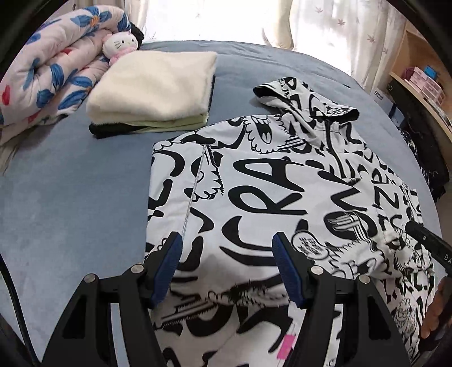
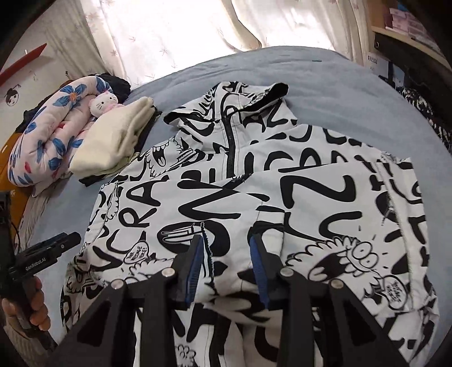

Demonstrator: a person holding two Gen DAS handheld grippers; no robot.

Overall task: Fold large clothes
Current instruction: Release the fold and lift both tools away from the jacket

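Observation:
A white hooded jacket (image 1: 282, 183) with black graffiti print lies flat on the blue bed (image 1: 70, 197), hood (image 1: 305, 98) toward the window and both sleeves folded in over the body. My left gripper (image 1: 227, 242) hovers open over the jacket's near left part, with nothing between its blue pads (image 1: 169, 265). In the right wrist view the same jacket (image 2: 282, 175) fills the frame. My right gripper (image 2: 226, 245) hangs above its middle, jaws moderately apart and empty, beside a folded sleeve cuff (image 2: 268, 228). Each view shows the other gripper at its edge: the right gripper (image 1: 423, 242), the left gripper (image 2: 67, 240).
A stack of folded clothes topped by cream fleece (image 1: 152, 87) sits left of the hood. Behind it lie a rolled floral quilt (image 1: 50, 70) and a cat plush (image 1: 120, 43). Curtains (image 1: 325, 25) hang past the bed; a wooden shelf (image 1: 423, 82) stands at right.

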